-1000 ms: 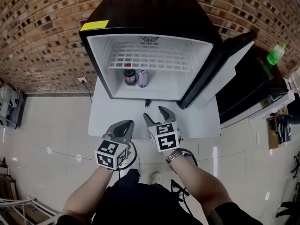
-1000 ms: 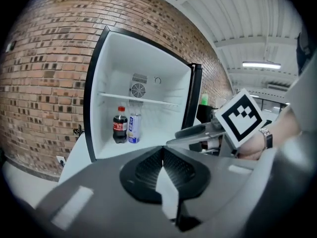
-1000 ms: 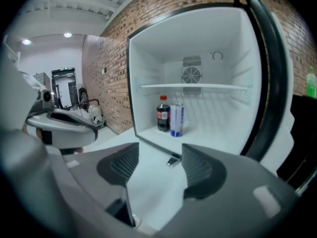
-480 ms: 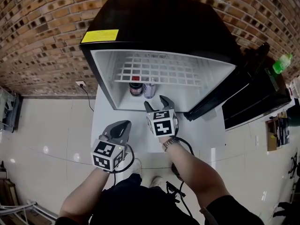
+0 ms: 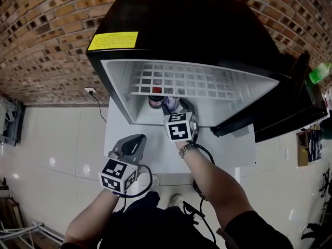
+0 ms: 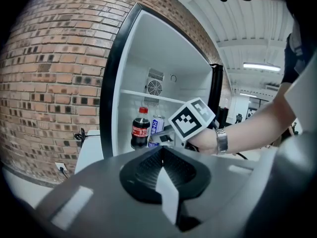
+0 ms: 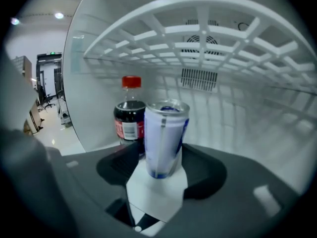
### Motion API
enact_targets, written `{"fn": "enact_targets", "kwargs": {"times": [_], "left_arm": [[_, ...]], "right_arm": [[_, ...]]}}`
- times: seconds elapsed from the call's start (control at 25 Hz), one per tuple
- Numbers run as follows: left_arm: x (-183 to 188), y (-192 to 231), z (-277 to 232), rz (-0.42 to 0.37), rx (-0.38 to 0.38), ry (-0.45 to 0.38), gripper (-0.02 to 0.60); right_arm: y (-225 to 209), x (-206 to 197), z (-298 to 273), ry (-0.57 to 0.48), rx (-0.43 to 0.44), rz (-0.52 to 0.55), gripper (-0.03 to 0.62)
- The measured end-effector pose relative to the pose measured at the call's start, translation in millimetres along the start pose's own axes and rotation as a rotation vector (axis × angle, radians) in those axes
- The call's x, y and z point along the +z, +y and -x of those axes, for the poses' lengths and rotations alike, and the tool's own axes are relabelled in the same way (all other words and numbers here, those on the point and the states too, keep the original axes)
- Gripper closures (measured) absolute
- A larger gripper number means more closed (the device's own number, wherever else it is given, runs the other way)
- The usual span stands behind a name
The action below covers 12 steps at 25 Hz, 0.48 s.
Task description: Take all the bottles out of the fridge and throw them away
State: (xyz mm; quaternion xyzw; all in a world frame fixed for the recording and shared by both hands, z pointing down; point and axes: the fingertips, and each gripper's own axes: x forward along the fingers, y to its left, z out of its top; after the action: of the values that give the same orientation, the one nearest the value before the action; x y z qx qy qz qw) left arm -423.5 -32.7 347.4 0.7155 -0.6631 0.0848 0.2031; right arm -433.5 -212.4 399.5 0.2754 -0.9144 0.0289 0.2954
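Against the brick wall [image 5: 41, 35], a small black fridge [image 5: 181, 25] stands on a white table [image 5: 155, 157] with its door [image 5: 290, 102] swung open to the right of the head view and a yellow label [image 5: 113, 40] on its top. Inside, below the white wire shelf [image 5: 176, 84], 1 cola bottle [image 7: 130, 118] with a red cap stands upright on the fridge floor, and 1 white and blue can [image 7: 166, 138] stands upright just beside it, nearer the opening. The right gripper [image 5: 178, 107] is in the fridge mouth under the shelf, its marker cube just outside the front edge. Its tongs are spread wide and the can stands between them at their tips. I see a gap on both sides of the can, so nothing is pinched. The bottle stands behind the can and a little to its left in the right gripper view, clear of the tongs. The left gripper [image 5: 134, 141] hangs over the table in front of the fridge, well apart from the bottle, its 2 tongs pressed together with nothing between them. A wristwatch [image 5: 188, 150] shows on the right arm. At the far right edge of the head view, outside the fridge, a green bottle [image 5: 321, 71] shows.
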Motion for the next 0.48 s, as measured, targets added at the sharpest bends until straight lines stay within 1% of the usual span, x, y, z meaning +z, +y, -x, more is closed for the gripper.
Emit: {"fn": "enact_targets", "kwargs": {"times": [0.24, 0.48], "left_arm": [[-5.6, 9.6, 0.2, 0.008, 0.009, 0.007, 0.578], [-10.5, 13.3, -0.1, 0.013, 0.018, 0.012, 0.577]], "right_arm": [[-5.5, 3.9, -12.7, -0.001, -0.009, 0.023, 0.321], [-5.1, 5.0, -15.9, -0.010, 0.005, 0.028, 0.326]]}}
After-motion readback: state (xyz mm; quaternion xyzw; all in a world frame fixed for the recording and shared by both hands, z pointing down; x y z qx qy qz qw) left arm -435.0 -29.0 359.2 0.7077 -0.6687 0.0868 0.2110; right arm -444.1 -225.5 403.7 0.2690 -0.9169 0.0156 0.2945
